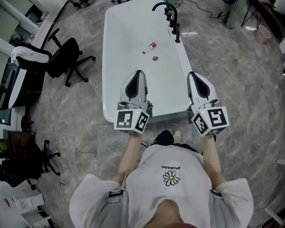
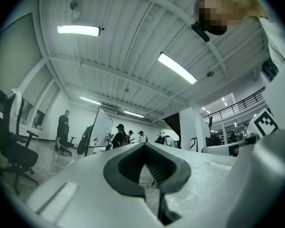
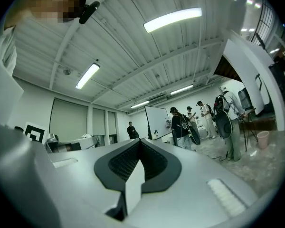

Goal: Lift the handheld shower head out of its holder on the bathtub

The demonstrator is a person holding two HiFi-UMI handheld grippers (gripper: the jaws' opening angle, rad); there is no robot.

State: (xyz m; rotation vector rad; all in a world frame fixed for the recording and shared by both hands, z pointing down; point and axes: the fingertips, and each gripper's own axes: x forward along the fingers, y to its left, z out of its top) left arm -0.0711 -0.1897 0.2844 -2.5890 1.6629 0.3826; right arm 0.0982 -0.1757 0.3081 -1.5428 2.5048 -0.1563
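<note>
A white bathtub (image 1: pixel 110 56) fills the middle of the head view. On its far right rim stands a black tap set (image 1: pixel 167 9), and the black handheld shower head (image 1: pixel 177 33) sits upright in its holder just nearer than the tap. Both grippers hover over the tub's near end, far short of the shower head. My left gripper (image 1: pixel 137 73) has its jaws closed together with nothing in them. So has my right gripper (image 1: pixel 192 74). The left gripper (image 2: pixel 145 145) and the right gripper (image 3: pixel 140 140) both point up at the ceiling and room in their own views, where the tub is hidden.
A small red and white bottle (image 1: pixel 152 45) and the drain (image 1: pixel 155 58) lie on the tub floor. Black office chairs (image 1: pixel 66 58) stand to the left of the tub, a pink bucket (image 1: pixel 263 32) at far right. Several people (image 3: pixel 183 125) and a whiteboard (image 3: pixel 156 120) are far off.
</note>
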